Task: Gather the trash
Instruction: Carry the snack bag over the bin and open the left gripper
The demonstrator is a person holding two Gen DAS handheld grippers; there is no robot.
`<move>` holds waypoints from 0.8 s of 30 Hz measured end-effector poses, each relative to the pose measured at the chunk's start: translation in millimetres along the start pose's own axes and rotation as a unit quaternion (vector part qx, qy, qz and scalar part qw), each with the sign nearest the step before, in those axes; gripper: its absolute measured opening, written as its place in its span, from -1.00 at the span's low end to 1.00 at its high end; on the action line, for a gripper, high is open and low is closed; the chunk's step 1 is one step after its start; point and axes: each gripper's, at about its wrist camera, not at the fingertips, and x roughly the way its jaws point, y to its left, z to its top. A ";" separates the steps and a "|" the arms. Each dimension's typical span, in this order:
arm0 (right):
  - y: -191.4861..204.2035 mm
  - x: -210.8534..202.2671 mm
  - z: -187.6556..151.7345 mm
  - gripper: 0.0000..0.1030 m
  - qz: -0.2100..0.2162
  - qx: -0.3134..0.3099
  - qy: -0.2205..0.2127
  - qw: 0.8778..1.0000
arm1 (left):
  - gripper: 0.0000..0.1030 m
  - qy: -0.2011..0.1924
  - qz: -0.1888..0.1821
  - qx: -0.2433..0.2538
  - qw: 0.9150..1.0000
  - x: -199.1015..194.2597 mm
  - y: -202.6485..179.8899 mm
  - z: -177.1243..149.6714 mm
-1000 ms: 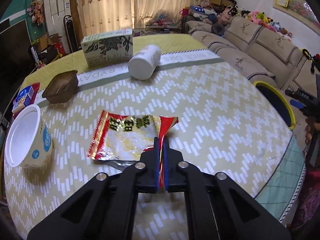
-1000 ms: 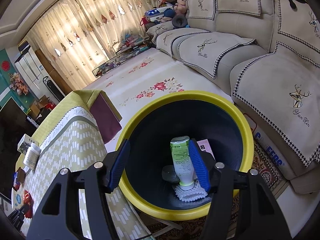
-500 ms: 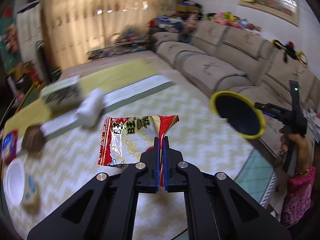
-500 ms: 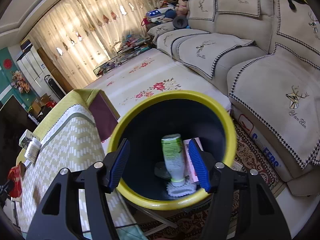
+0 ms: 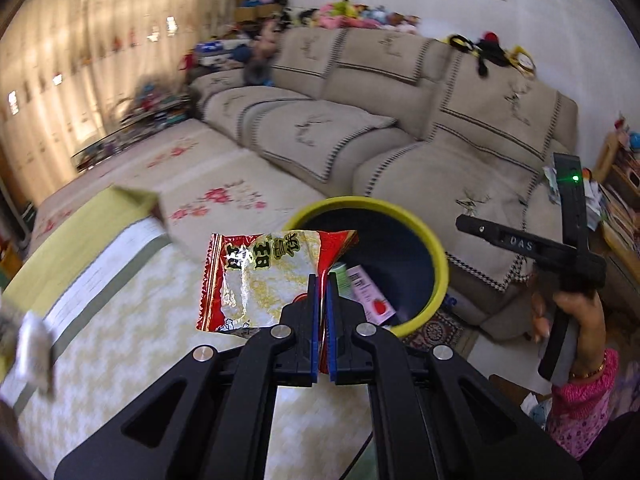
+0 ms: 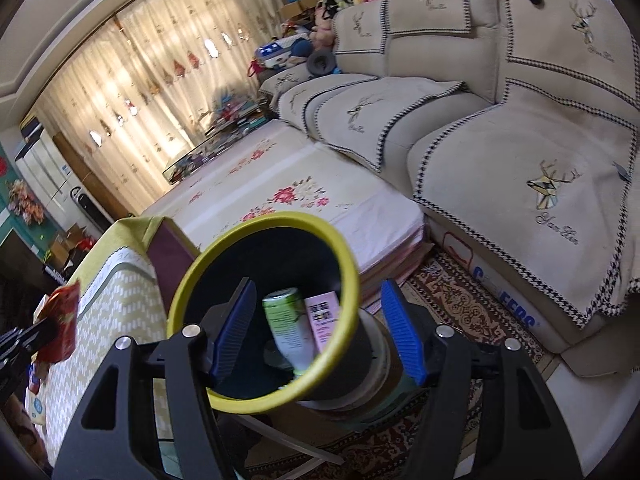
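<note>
My left gripper [image 5: 322, 280] is shut on a red and silver snack wrapper [image 5: 264, 276] and holds it in the air above the table edge, just left of the yellow-rimmed dark trash bin [image 5: 436, 256]. In the right wrist view the wrapper [image 6: 62, 320] shows at the far left. My right gripper [image 6: 316, 324] is open and empty, close over the bin [image 6: 256, 240]. Inside the bin lie a green and white bottle [image 6: 290, 324] and a pink carton [image 6: 324, 316].
The table with the zigzag cloth [image 5: 120, 336] lies left of the bin. A beige sofa [image 6: 520, 152] runs behind and to the right. A floral mat [image 6: 280, 200] and a patterned rug [image 6: 460, 312] cover the floor.
My left gripper has lifted the wrapper off the table and swung it right toward the bin. My right gripper has drawn back and right from above the bin, still open.
</note>
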 end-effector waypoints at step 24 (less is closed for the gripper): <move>-42.6 0.2 -4.7 0.25 -0.016 0.034 0.012 0.999 | 0.51 0.010 -0.028 -0.030 0.999 75.9 -15.1 49.7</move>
